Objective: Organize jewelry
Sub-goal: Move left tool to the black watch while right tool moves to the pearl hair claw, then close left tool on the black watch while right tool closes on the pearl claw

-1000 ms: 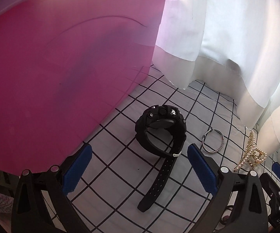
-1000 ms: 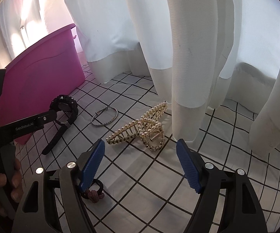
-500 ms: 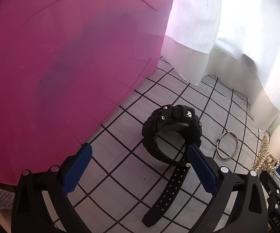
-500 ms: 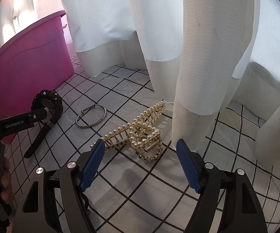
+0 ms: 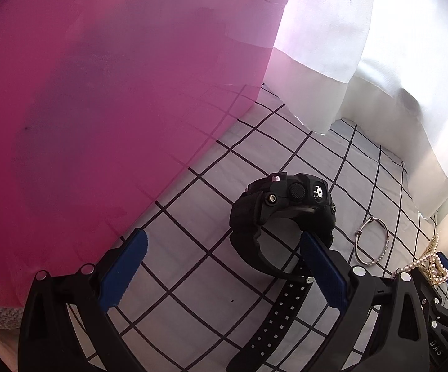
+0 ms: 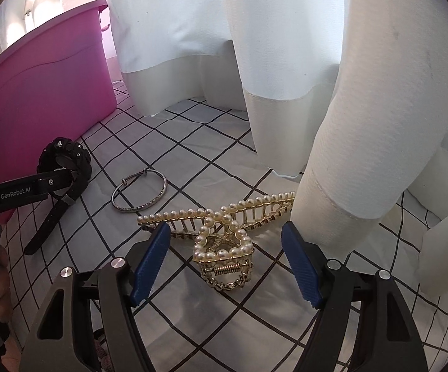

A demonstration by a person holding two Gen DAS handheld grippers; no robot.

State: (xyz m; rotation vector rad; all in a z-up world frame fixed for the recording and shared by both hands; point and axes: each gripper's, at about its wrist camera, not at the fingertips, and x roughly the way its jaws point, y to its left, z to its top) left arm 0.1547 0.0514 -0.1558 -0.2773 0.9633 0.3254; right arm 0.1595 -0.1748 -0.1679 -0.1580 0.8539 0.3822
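Left wrist view: left gripper [image 5: 222, 271] at bottom of frame, jaws wide apart, nothing between the pads. Black watch [image 5: 281, 217] lies centre-right on the checked cloth [image 5: 193, 204]; its band passes behind the right-hand pad, contact can't be confirmed. Pink bin [image 5: 100, 108] fills upper left. Silver bangle [image 5: 373, 241] sits right of watch, pearl hair claw [image 5: 430, 263] at right edge. White curtain [image 5: 379, 46] upper right.

Right wrist view: right gripper [image 6: 225, 263] at bottom, jaws wide apart, empty. Pearl hair claw [image 6: 221, 229] lies at frame centre w/ its spring end between the pads, not touched. Silver bangle [image 6: 140, 193] left of centre, black watch [image 6: 65, 161] at left near pink bin [image 6: 44, 86]. Left gripper [image 6: 22, 190] enters from left edge, reaching to the watch.
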